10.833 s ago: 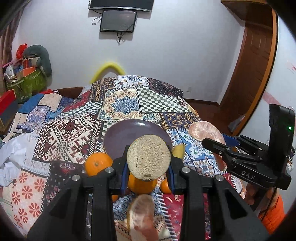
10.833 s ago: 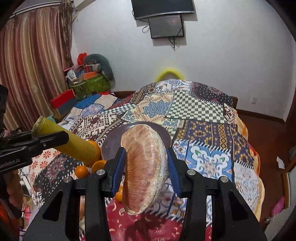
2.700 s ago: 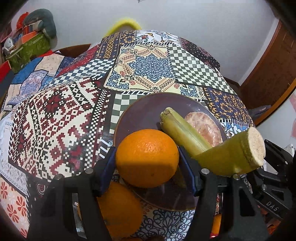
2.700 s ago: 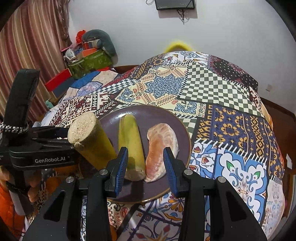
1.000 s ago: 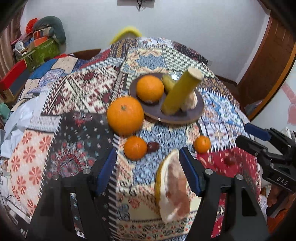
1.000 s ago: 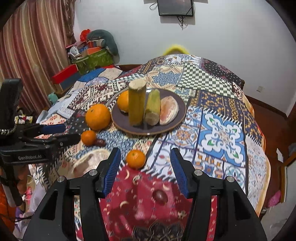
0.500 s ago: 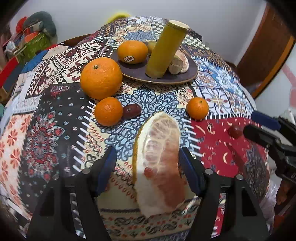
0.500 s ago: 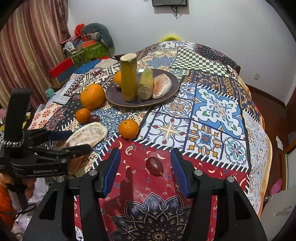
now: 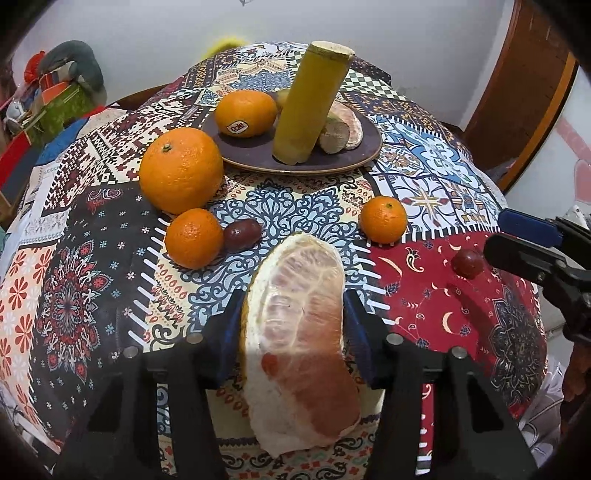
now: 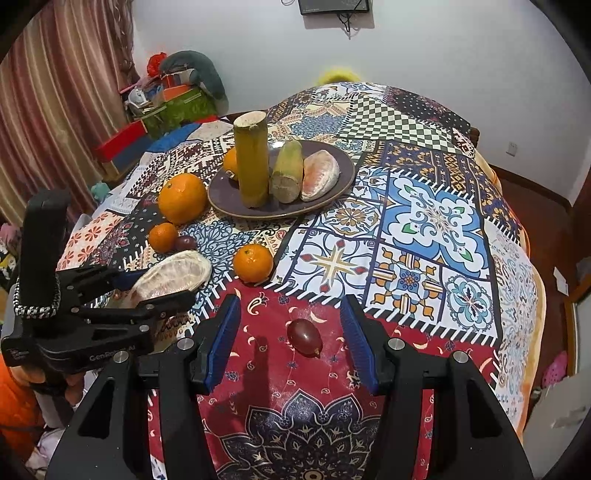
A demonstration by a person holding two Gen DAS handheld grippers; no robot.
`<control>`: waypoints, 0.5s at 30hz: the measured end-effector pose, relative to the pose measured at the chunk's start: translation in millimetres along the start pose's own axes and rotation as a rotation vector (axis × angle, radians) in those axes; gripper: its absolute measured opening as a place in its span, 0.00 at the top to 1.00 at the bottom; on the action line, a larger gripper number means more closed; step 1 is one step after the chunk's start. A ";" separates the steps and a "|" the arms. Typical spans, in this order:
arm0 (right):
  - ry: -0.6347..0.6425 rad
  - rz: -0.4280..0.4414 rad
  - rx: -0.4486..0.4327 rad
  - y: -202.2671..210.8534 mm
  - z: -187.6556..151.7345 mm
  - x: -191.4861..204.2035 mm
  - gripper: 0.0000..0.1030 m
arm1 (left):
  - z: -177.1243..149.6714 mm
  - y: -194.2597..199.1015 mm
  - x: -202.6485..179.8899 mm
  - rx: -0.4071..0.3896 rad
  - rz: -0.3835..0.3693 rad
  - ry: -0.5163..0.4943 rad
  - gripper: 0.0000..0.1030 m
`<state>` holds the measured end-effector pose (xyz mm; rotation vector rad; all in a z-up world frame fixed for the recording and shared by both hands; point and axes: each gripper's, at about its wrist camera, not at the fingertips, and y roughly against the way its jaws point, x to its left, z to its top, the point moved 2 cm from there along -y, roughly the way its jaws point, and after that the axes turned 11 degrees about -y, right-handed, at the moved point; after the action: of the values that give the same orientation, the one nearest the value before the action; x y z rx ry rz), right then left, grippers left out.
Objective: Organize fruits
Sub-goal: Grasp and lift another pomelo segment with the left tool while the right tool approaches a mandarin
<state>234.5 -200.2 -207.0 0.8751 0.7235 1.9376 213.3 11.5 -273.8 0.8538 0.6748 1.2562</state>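
"Dole" is read on a sticker on the orange (image 9: 245, 113) at upper centre. "GenRobot.AI" is printed on the left gripper (image 9: 293, 325), whose jaws are closing on the pomelo segment (image 9: 299, 325). The right gripper (image 10: 290, 345) is held spread.

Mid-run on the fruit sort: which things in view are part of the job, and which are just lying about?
Job:
- pomelo wedge, left claw closing on it
- purple plate with sticker orange, sugarcane stalk
- large orange, two small oranges
- grape, between the open right claw

Lying about:
- striped curtain
- green box
- wall screen
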 end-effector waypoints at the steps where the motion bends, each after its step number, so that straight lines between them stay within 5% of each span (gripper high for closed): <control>1: 0.002 0.001 0.000 -0.5 0.7 0.9 0.49 | 0.3 1.5 0.4 0.001 -0.002 0.000 0.50; 6: 0.021 0.003 -0.002 -6.0 5.8 7.8 0.49 | 1.1 14.0 9.9 -0.022 -0.041 0.044 0.51; 15: 0.060 0.006 0.012 -31.4 17.4 23.1 0.49 | 12.6 43.7 23.6 -0.110 -0.002 0.054 0.52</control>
<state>254.3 -163.0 -213.7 0.8300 0.7699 1.9737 205.4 36.3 -229.7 0.7308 0.6432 1.3058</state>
